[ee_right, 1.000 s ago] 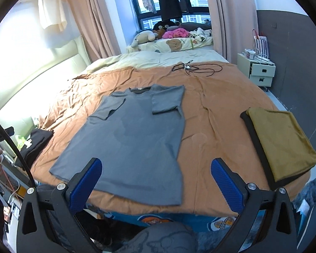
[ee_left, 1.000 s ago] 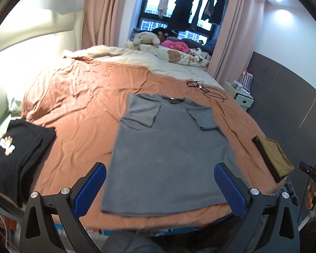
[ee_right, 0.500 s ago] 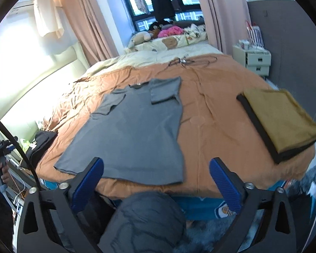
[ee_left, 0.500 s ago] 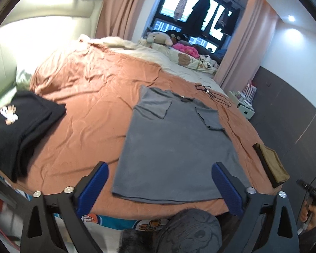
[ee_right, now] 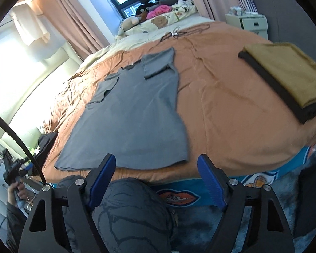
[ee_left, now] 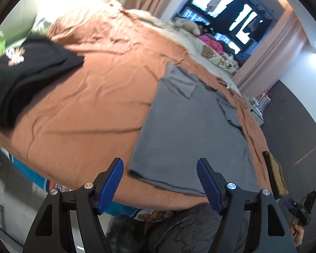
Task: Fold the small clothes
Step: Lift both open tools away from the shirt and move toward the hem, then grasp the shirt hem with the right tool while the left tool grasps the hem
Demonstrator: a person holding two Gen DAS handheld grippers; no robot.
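Observation:
A grey T-shirt (ee_left: 191, 130) lies flat on the orange bedspread (ee_left: 84, 97) with both sleeves folded inward; it also shows in the right wrist view (ee_right: 132, 116). My left gripper (ee_left: 160, 181) is open and empty, held just off the bed's near edge by the shirt's lower left hem corner. My right gripper (ee_right: 157, 179) is open and empty, held below the near edge in front of the shirt's hem.
A folded black garment (ee_left: 21, 76) lies at the bed's left side. A folded mustard and black garment (ee_right: 284, 78) lies at the right side. A black cable (ee_right: 183, 31), pillows and soft toys (ee_right: 158, 19) lie at the far end. A white nightstand (ee_right: 248, 21) stands at the right.
Both grippers have drawn back and dropped lower toward the bed's near edge. The left view has tilted and swung left. The shirt has not moved.

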